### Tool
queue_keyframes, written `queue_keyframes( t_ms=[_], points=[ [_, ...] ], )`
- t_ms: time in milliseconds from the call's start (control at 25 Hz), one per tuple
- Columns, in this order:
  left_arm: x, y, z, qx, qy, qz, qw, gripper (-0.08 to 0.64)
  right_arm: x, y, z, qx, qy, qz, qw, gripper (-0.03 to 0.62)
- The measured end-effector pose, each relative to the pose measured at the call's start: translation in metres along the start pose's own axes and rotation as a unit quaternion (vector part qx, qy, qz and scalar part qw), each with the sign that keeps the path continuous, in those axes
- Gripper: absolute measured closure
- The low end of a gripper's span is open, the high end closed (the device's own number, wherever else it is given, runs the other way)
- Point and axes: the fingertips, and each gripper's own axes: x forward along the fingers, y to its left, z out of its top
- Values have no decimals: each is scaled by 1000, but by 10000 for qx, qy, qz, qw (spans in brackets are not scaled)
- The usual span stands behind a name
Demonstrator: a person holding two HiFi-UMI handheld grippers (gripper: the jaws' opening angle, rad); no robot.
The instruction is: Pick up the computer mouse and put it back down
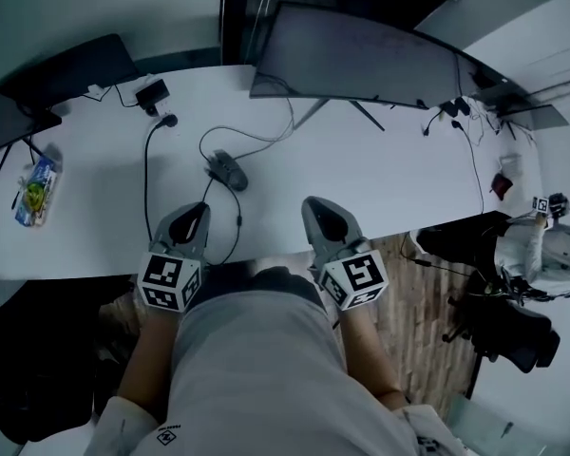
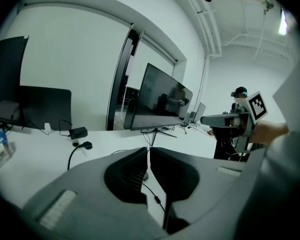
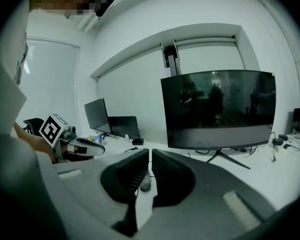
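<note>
A dark grey wired computer mouse (image 1: 230, 169) lies on the white desk (image 1: 399, 179), its cable looping toward the front edge. Both grippers hover over the desk's near edge, short of the mouse. My left gripper (image 1: 198, 209) is shut and empty, just in front of and left of the mouse. The right gripper (image 1: 315, 203) is also shut and empty, to the mouse's right. In the left gripper view only a sliver of the mouse (image 2: 145, 175) shows below the closed jaw tips (image 2: 149, 151). The right gripper view shows the mouse (image 3: 145, 184) the same way.
A wide curved monitor (image 1: 361, 60) stands at the back of the desk. A dark screen (image 1: 76, 65), a power adapter (image 1: 153, 93) and a snack packet (image 1: 35, 190) are on the left. Cables trail at the right. Another person (image 1: 541, 245) and an office chair (image 1: 513, 335) are beyond the desk's right end.
</note>
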Motion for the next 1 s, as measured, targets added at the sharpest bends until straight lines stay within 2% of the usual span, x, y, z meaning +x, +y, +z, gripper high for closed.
queue_keyframes(
  t_ms=[320,560,720,1000],
  points=[
    [19,10,-20,-266,285,287,9988,551,23,-11,0,26,195,109,9997,574],
    [40,16,-24,-522,347,709,9955,551,37,-28,-1,7,345,365,9987,574],
    [55,26,-29,-815,412,1060,9902,545,47,-42,1,-66,443,574,9973,574],
    [86,35,-50,-1220,753,1531,9778,436,64,-69,0,-148,598,851,9945,574]
  ],
)
